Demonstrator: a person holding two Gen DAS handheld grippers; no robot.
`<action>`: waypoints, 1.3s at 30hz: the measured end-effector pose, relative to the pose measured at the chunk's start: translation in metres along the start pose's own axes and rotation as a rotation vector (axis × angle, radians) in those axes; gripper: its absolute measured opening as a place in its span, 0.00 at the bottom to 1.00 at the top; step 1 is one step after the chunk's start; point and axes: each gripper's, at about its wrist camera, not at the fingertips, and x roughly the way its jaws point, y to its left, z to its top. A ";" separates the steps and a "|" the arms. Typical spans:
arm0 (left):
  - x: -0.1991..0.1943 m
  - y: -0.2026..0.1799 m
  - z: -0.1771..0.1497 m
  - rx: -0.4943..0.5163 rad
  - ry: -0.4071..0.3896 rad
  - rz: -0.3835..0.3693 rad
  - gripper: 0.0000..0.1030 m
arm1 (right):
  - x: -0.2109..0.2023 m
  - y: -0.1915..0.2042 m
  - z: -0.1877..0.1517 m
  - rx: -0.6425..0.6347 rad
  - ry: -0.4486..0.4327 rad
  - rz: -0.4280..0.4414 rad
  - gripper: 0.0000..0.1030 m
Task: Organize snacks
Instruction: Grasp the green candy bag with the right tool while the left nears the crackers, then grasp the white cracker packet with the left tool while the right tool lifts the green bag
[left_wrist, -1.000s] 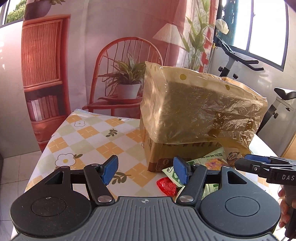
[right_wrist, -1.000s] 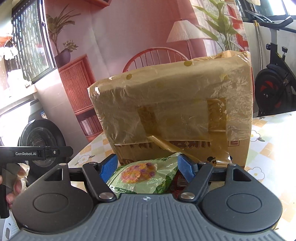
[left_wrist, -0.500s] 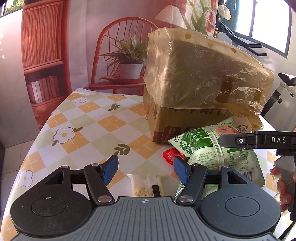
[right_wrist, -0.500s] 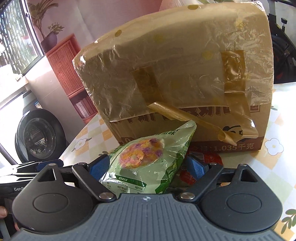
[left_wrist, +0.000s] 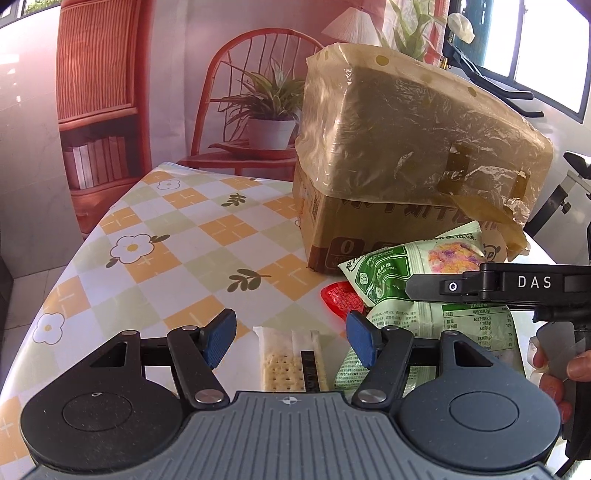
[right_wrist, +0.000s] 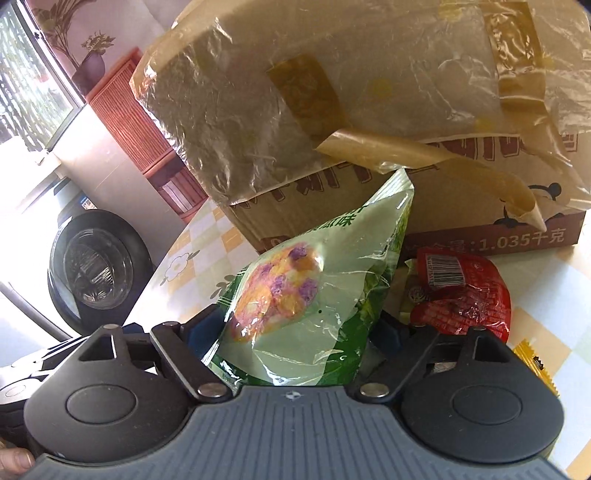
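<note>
Right now my right gripper (right_wrist: 295, 332) has the green snack bag (right_wrist: 306, 295) between its jaws, which are closing; I cannot tell whether the pads press it yet. That bag leans toward the cardboard box (right_wrist: 424, 210) under its plastic wrap, with a red packet (right_wrist: 461, 295) just beside it. My left gripper (left_wrist: 291, 336) stands loose and empty above the table (left_wrist: 177, 258), a cracker pack (left_wrist: 284, 358) lying between its blue pads (left_wrist: 218, 338).
</note>
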 end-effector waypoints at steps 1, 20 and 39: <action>-0.001 0.000 -0.002 -0.004 0.002 0.004 0.66 | -0.003 0.001 -0.001 -0.009 -0.006 0.004 0.74; 0.026 -0.016 -0.020 0.057 0.089 0.048 0.66 | -0.072 0.008 -0.033 -0.221 -0.182 -0.021 0.65; -0.027 -0.018 0.019 -0.012 -0.003 0.036 0.47 | -0.119 0.043 -0.012 -0.406 -0.340 0.031 0.62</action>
